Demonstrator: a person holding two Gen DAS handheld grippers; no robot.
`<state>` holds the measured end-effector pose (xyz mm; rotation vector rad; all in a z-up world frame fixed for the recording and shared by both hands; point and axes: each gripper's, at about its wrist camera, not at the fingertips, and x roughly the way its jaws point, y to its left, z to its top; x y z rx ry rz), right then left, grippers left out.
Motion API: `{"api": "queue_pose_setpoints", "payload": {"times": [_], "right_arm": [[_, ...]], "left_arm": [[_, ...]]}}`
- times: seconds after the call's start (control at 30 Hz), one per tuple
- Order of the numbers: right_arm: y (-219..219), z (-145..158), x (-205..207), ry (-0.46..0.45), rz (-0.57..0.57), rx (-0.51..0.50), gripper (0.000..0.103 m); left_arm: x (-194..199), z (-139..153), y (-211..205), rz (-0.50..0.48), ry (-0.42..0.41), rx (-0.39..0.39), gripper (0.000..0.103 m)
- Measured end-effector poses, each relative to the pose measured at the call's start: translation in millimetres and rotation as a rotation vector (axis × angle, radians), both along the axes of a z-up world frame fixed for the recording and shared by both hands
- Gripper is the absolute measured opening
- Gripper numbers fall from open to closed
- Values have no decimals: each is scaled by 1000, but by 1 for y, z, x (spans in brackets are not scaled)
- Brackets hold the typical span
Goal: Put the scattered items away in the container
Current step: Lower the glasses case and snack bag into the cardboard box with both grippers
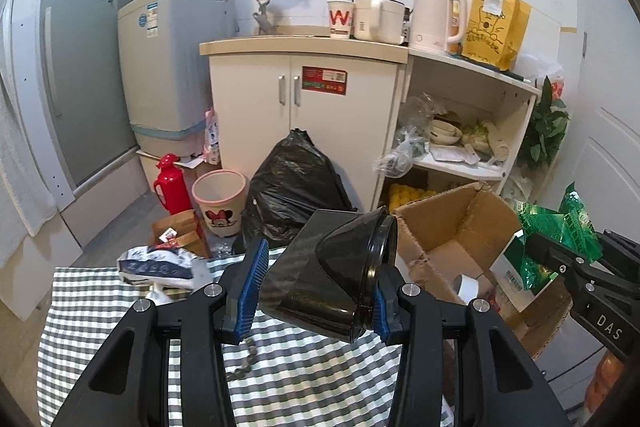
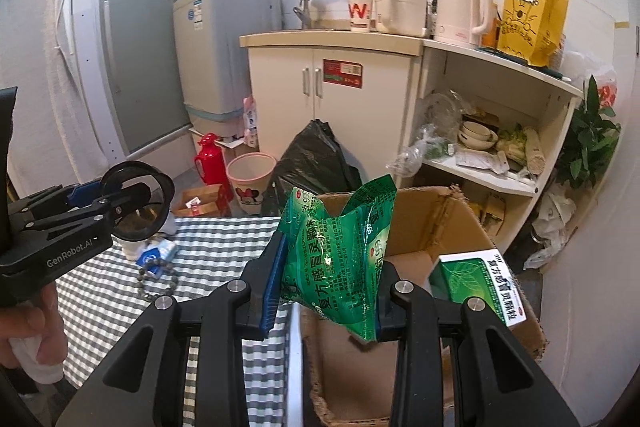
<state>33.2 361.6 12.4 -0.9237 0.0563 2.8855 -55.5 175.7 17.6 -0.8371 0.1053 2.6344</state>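
Between the right gripper (image 2: 326, 291)'s fingers a green sachet (image 2: 340, 251) is clamped above the cardboard box (image 2: 432, 223), which already holds a green carton (image 2: 476, 283), while the left gripper (image 1: 316, 291) grips a black cup (image 1: 332, 275) over the checked table (image 1: 100, 291), where beads (image 2: 158, 285) and a blue packet (image 1: 160, 267) remain.

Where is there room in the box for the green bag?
The cardboard box has a bare floor patch left of the green-and-white medicine box, below the green packet. Its right side is crowded. On the checked cloth, space lies beside the bead bracelet.
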Motion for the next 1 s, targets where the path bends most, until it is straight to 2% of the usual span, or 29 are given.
{"api": "queue_pose_setpoints", "payload": {"times": [1.0], "right_arm": [[88,-18,20,-48,-142,-33,33]], "left_arm": [[-4,-16,115,-182,-41,-36,46]]}}
